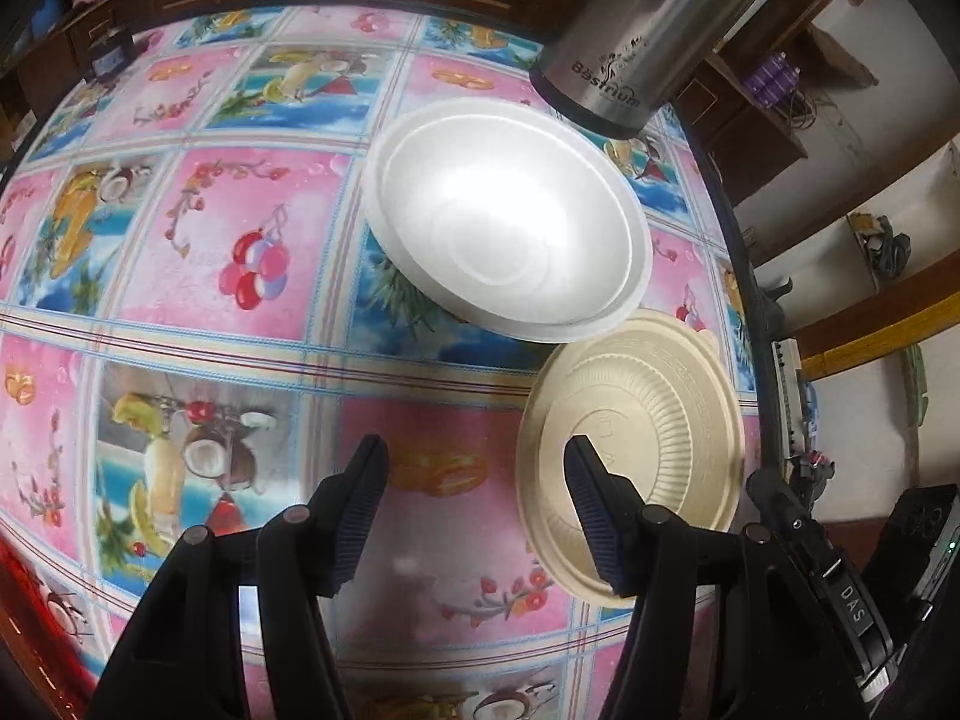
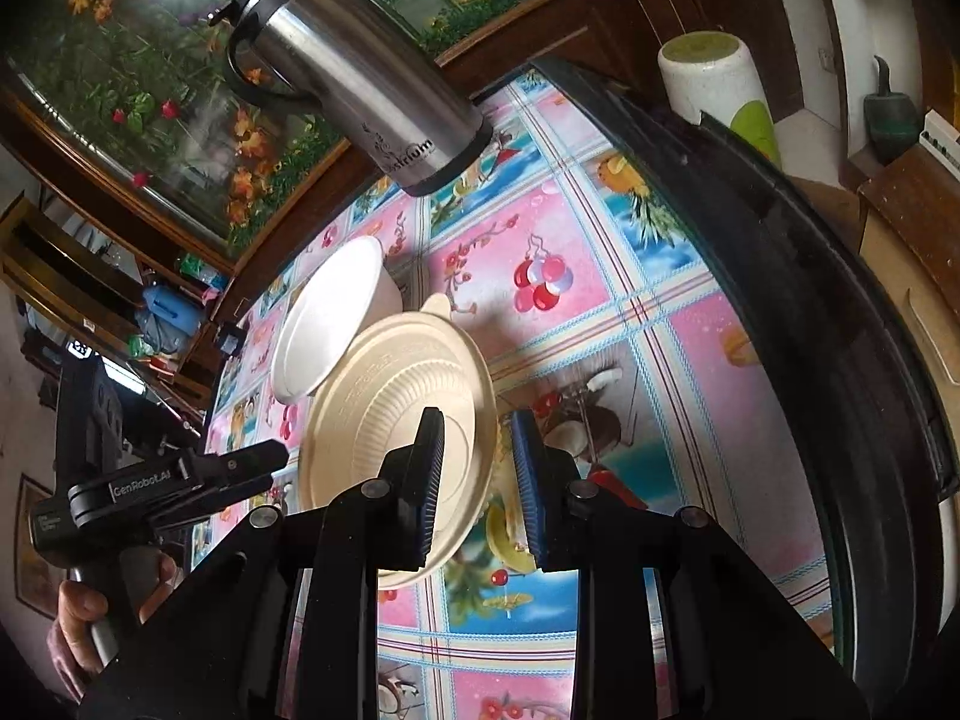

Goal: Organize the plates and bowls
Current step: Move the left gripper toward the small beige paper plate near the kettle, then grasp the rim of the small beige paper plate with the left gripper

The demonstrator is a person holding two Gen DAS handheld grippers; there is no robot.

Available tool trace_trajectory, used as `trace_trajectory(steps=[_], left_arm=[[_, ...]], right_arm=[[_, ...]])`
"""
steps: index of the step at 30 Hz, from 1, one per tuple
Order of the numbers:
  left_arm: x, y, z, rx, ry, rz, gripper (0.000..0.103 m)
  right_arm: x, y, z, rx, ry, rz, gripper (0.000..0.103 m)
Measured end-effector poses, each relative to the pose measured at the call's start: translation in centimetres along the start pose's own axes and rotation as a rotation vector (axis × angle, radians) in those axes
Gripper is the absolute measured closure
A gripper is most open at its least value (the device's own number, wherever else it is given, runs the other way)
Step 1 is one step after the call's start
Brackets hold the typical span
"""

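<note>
A white foam bowl (image 1: pixel 510 222) stands upright on the table; it also shows in the right wrist view (image 2: pixel 327 318). A cream ribbed plate (image 1: pixel 648 420) lies beside it, its edge under the bowl's rim. My left gripper (image 1: pixel 474 456) is open above the table, its right finger over the plate's left part. In the right wrist view the cream plate (image 2: pixel 372 402) lies under my right gripper (image 2: pixel 477 426), which is open with the plate's right edge between its fingers. The left gripper (image 2: pixel 240 468) shows at the left, held by a hand.
A steel thermos jug (image 1: pixel 648 30) stands behind the bowl, also in the right wrist view (image 2: pixel 360 72). The table's dark edge (image 2: pixel 780 276) runs along the right. A white cylinder (image 2: pixel 720 84) stands beyond the edge. A fruit-print tablecloth (image 1: pixel 210 240) covers the table.
</note>
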State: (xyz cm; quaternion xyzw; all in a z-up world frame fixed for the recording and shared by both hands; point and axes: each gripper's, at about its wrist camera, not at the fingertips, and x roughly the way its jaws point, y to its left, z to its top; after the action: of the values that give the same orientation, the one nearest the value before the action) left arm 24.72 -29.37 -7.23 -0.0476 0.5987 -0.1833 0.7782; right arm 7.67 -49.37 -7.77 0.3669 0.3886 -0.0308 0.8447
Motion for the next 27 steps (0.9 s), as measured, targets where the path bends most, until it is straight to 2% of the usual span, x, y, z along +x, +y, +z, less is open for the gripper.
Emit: trace_trajectory(steps=[6, 17, 18, 21, 23, 27], left_arm=[[1.2, -1.5, -0.5, 0.03, 0.038, -0.061, 0.042], [1.4, -2.2, -0.8, 0.039, -0.029, -0.028, 0.044], [1.4, -2.2, -0.9, 0.042, -0.033, -0.022, 0.047], [1.7, -2.3, -0.9, 0.044, -0.022, -0.025, 0.073], [1.9, -2.4, -0.9, 0.05, -0.016, -0.024, 0.076], [2.0, -2.3, -1.0, 0.056, -0.015, -0.017, 0.091]], right_arm=[[0.8, 0.0, -0.3, -0.001, 0.026, 0.009, 0.08], [1.2, 0.0, -0.6, -0.003, 0.04, 0.007, 0.08], [1.2, 0.1, -0.6, -0.004, 0.037, 0.006, 0.08], [1.1, 0.1, -0.7, -0.008, 0.027, -0.005, 0.08], [1.2, 0.1, -0.7, 0.001, 0.025, -0.001, 0.08], [1.7, 0.0, -0.9, 0.014, 0.04, 0.006, 0.081]])
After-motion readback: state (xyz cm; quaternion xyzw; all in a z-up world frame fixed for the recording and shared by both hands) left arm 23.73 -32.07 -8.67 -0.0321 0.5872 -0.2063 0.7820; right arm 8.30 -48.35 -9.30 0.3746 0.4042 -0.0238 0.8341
